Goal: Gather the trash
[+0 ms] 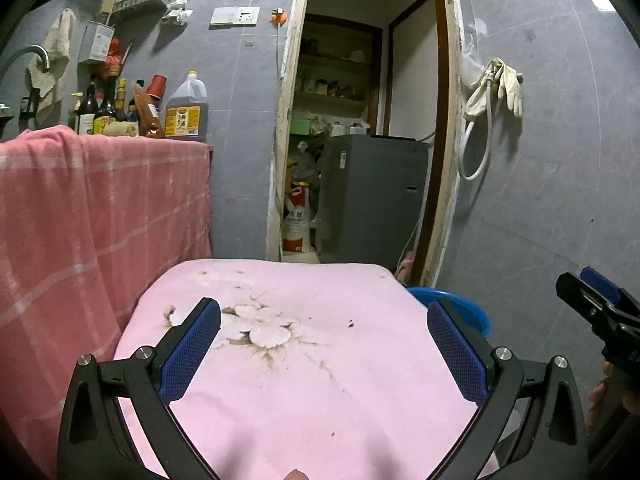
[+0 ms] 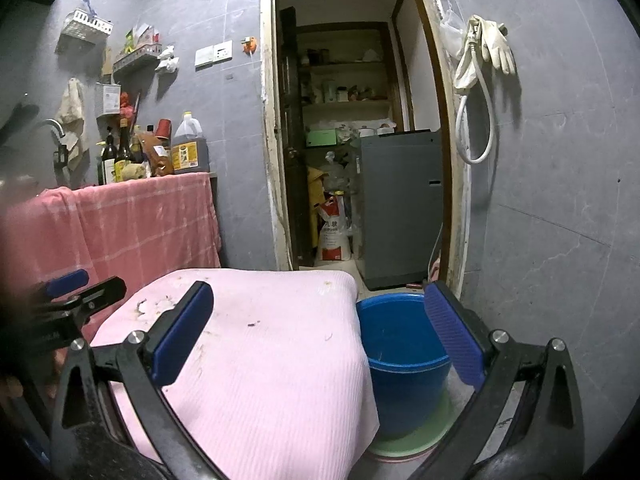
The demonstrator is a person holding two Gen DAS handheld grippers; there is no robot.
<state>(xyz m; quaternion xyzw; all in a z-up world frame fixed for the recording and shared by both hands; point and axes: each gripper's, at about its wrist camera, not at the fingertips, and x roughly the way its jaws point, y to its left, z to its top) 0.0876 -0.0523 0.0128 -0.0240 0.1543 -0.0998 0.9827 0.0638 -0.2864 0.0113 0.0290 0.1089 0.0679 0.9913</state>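
A low table under a pink floral cloth fills the foreground; it also shows in the right wrist view. Only small dark specks and crumbs lie on it. A blue bucket stands on the floor right of the table, its rim showing in the left wrist view. My left gripper is open and empty above the cloth. My right gripper is open and empty over the table's right edge and the bucket. Each gripper shows in the other's view: the right one, the left one.
A counter draped in a pink checked towel stands at the left with bottles and an oil jug. An open doorway leads to a storeroom with a grey appliance. Gloves and a hose hang on the grey tiled wall.
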